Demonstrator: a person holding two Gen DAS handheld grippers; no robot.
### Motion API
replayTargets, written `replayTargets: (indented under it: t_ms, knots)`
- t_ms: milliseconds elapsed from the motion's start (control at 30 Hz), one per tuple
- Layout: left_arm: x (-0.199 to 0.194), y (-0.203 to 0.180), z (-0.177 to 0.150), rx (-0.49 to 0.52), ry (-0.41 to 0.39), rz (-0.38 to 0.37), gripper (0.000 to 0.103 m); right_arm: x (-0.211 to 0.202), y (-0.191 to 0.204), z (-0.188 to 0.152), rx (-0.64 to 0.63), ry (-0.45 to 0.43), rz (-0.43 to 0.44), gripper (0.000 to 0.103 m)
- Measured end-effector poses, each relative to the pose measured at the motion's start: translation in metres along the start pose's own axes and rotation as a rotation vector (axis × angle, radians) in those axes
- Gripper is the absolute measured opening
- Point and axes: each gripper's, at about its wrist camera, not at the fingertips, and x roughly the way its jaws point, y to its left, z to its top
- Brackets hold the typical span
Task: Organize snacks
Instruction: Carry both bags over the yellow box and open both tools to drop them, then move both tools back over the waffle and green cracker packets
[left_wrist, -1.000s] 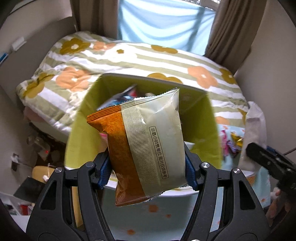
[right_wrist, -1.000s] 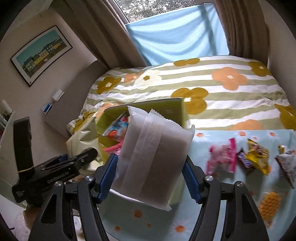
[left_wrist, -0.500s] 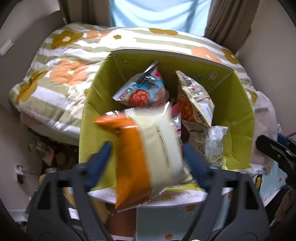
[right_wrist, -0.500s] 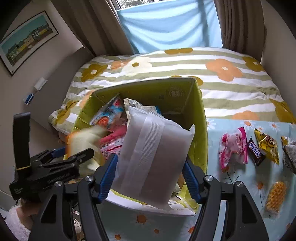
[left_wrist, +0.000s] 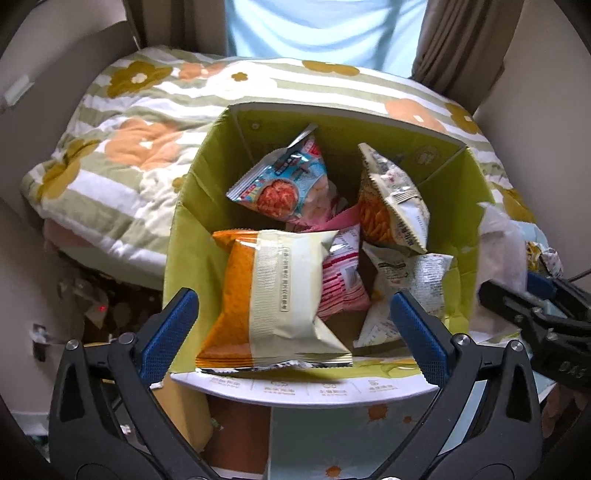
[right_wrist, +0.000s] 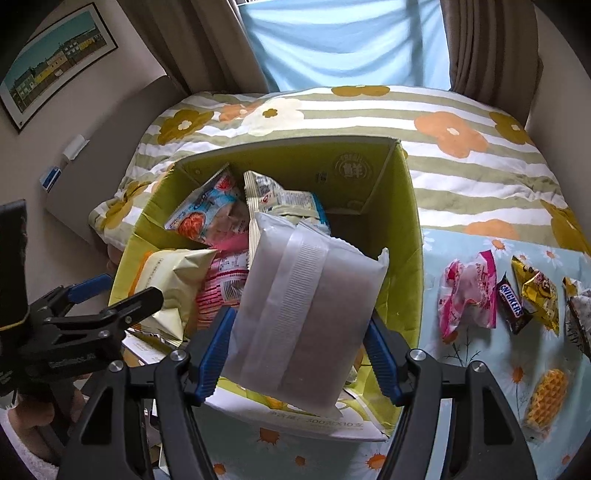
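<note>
1. The left hand-held gripper (left_wrist: 291, 328) stands over the near edge of the open yellow-green cardboard box (left_wrist: 461, 206). Its jaws have just been opening and now stand wide, the blue pads clear of everything.
2. The orange-and-cream foil snack packet (left_wrist: 273, 299) lies inside the box against the near wall, between the spread jaws but touching neither pad.
3. The right hand-held gripper (right_wrist: 299, 343) clamps the translucent grey-white sealed packet (right_wrist: 306, 306) by its two side edges, holding it tilted over the near part of the box.
4. More packets lie in the box, among them a blue packet with a red picture (left_wrist: 284, 181) and a pink striped packet (left_wrist: 343, 280).
5. On the pale blue flower-print surface (right_wrist: 480, 354) to the right of the box lie a pink wrapped snack (right_wrist: 469, 291) and a brown Snickers bar (right_wrist: 511, 302), just beside each other.
</note>
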Motion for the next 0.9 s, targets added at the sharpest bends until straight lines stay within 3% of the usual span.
replayTargets:
  t_ms: [100,133,167,233,633,900]
  knots:
    - [-0.002,-0.004,-0.002,0.002,-0.001,-0.002,0.103,0.005,-0.005,-0.001,0.028,0.015,-0.005,0.066]
    - [-0.002,-0.005,-0.002,0.004,-0.002,-0.001,0.103,0.005,-0.005,-0.001,0.032,0.013,0.000,0.072]
    - [-0.003,-0.007,-0.003,0.006,-0.002,0.000,0.103,0.003,-0.006,-0.002,0.033,-0.004,0.003,0.088]
    - [-0.004,-0.010,-0.006,0.010,0.001,0.001,0.103,0.000,-0.006,-0.002,0.021,-0.030,-0.018,0.101]
    - [-0.022,-0.019,-0.012,0.013,-0.027,-0.014,0.103,-0.024,-0.007,-0.008,0.007,-0.108,-0.018,0.101]
    - [-0.029,-0.041,-0.008,0.064,-0.056,-0.058,0.103,-0.056,-0.015,-0.010,0.017,-0.176,-0.073,0.101]
